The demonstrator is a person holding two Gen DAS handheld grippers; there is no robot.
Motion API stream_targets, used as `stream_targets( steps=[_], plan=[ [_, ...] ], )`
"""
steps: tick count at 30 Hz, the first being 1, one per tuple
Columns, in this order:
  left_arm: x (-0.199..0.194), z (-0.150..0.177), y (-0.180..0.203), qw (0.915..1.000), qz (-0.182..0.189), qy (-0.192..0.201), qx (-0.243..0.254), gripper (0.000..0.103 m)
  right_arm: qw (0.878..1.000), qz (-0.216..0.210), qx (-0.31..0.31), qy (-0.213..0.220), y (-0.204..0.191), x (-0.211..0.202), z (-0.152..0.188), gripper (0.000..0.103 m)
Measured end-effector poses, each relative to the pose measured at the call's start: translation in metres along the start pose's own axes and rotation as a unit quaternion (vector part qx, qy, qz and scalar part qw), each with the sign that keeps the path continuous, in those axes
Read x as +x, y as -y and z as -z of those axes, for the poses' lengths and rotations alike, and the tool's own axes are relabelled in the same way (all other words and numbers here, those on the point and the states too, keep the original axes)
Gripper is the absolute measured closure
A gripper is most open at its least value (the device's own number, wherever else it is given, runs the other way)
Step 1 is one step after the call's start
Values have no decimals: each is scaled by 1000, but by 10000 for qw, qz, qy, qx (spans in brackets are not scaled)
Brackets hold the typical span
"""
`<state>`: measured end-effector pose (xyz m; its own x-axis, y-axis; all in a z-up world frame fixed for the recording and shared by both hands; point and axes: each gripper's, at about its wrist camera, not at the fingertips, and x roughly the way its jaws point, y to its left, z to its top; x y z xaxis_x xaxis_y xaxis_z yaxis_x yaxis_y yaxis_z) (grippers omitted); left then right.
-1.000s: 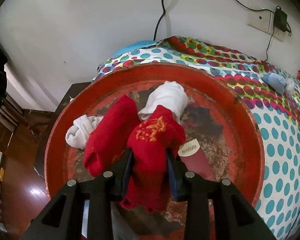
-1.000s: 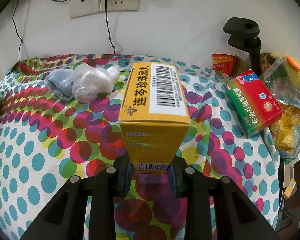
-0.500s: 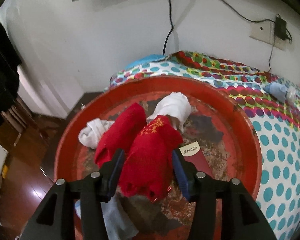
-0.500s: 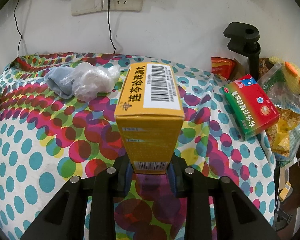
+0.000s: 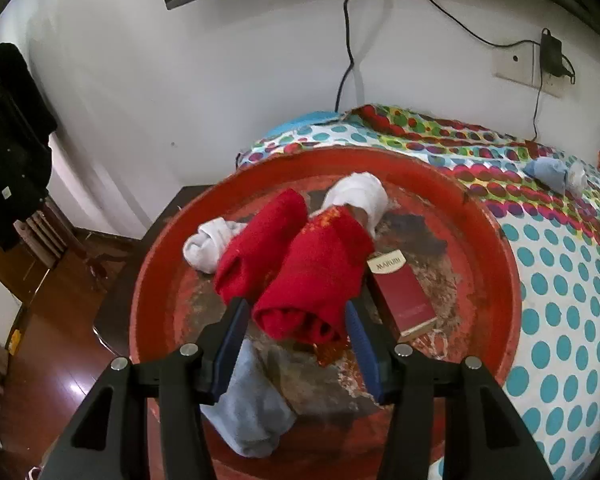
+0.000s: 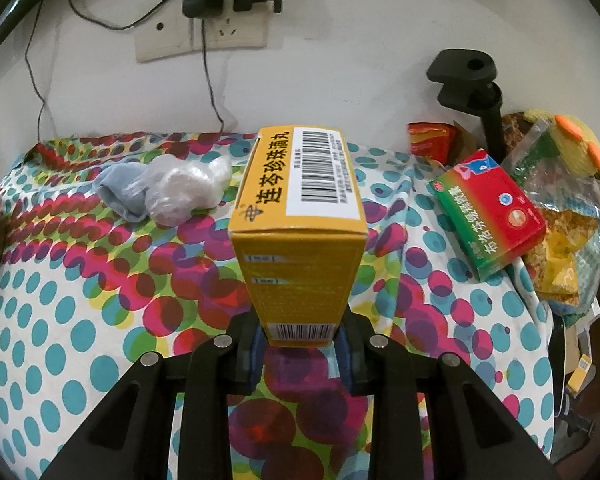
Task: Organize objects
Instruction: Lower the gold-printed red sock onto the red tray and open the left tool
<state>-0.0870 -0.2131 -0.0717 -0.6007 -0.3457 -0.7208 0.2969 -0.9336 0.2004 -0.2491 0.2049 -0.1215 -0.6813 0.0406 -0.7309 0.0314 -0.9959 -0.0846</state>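
Observation:
In the left wrist view my left gripper [image 5: 296, 332] is open above a round red tray [image 5: 504, 292]. A rolled red sock [image 5: 316, 280] lies in the tray just past the fingertips, free of both pads. Beside it lie another red sock [image 5: 260, 248], two white socks [image 5: 360, 196] [image 5: 208, 244], a grey-blue sock [image 5: 248, 404] and a dark red box [image 5: 404, 296]. In the right wrist view my right gripper [image 6: 300, 340] is shut on a yellow medicine box [image 6: 300, 220], held above the dotted cloth [image 6: 80, 320].
A blue sock and a plastic-wrapped bundle [image 6: 164, 192] lie at the back left of the cloth. A red-green box [image 6: 488, 220] and snack bags [image 6: 568, 240] sit at the right by a black clamp stand [image 6: 472, 92]. Wall sockets with cables [image 6: 204, 28] are behind.
My left gripper opened, let go of the red sock into the tray and drew back and up. My right gripper still holds the yellow box, almost unmoved.

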Motion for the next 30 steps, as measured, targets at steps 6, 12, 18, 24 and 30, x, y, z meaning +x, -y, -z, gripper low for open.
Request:
stream_targets(
  steps=[6,12,18,24,30],
  plan=[
    [-1,-2,-8,9999,76,26,-80,51,9998,199,68,-2,1,0,1,75],
    [-4,-3,-18,9996,91,90,-234,51,9989,448,163,42,5,-2,1,75],
    [-4,-3,-29,9990,171,73,-402,51,9977,680,7,50,-3,-4,2,75],
    [0,-2,-34,9982,304,-2,-521,51,9985,505,-183,89,-30,-19,1,75],
    [0,-3,-37,9976,351,-22,-592,51,9992,-113,-336,162,-69,-42,-8,75]
  ],
)
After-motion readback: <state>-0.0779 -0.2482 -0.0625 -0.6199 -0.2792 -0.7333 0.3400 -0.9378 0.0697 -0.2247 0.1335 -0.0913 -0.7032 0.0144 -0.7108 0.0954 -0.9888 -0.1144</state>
